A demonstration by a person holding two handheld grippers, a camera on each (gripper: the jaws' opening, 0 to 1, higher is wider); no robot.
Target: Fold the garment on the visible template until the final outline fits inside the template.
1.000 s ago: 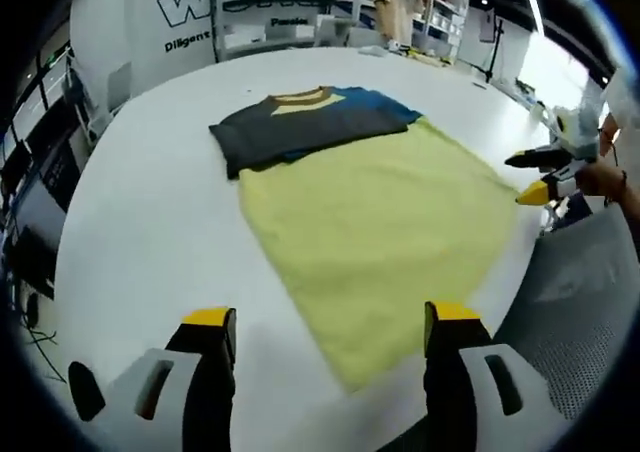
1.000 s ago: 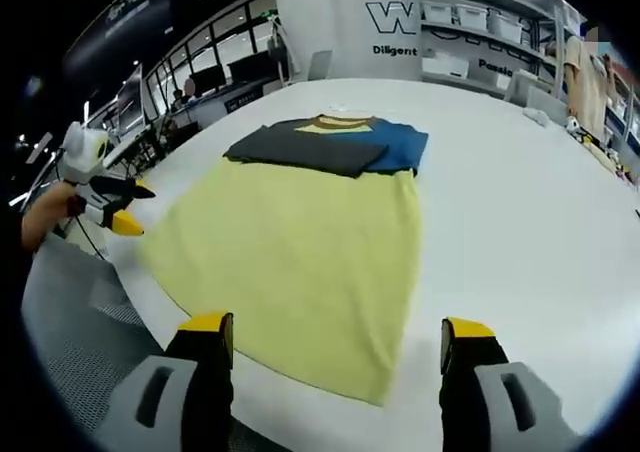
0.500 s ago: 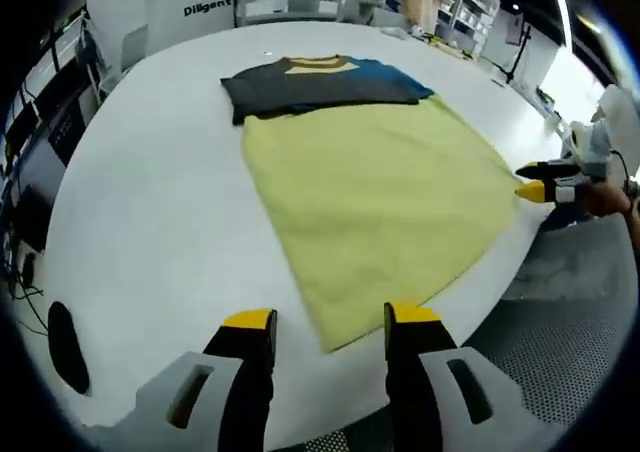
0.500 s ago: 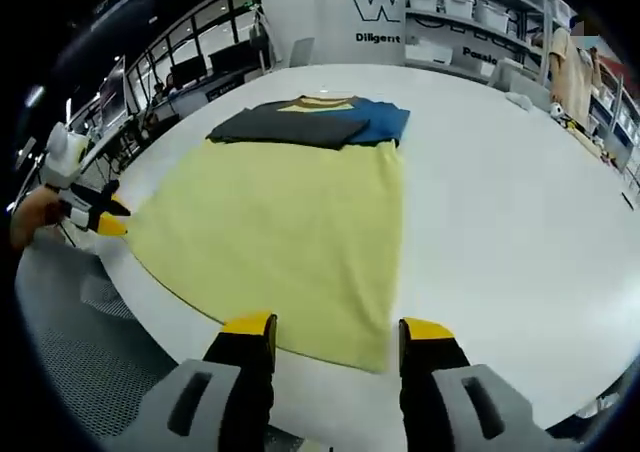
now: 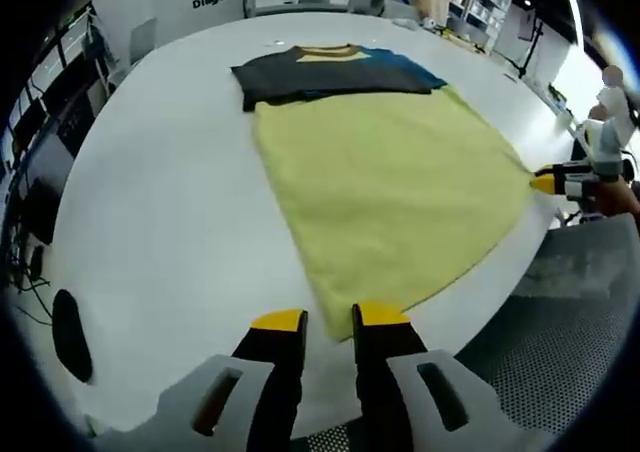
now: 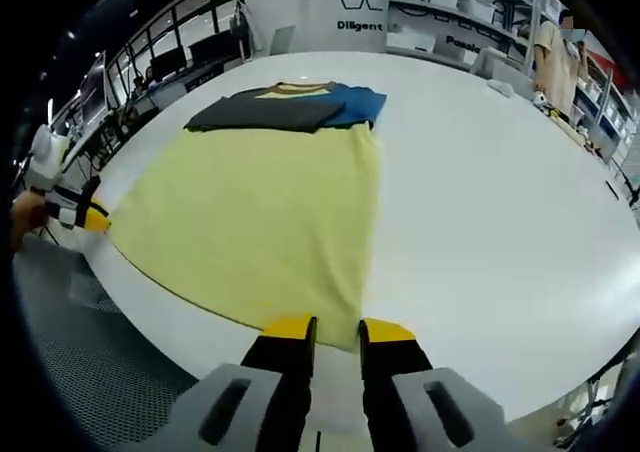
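At the near edge of the round white table (image 5: 150, 222), the left gripper (image 5: 328, 321) has its yellow-tipped jaws nearly closed at one near corner of the pale yellow cloth sheet (image 5: 390, 187); whether cloth is pinched between them cannot be told. In the right gripper view, the right gripper (image 6: 337, 329) stands likewise at the other near corner, its jaws close together and any grasp unclear. The sheet lies flat, its near edge along the table's rim. At its far edge a folded dark grey and blue garment with a yellow collar (image 6: 290, 107) lies beside it. Bare tabletop spreads wide on both sides. Beyond stand shelves (image 6: 440, 12).
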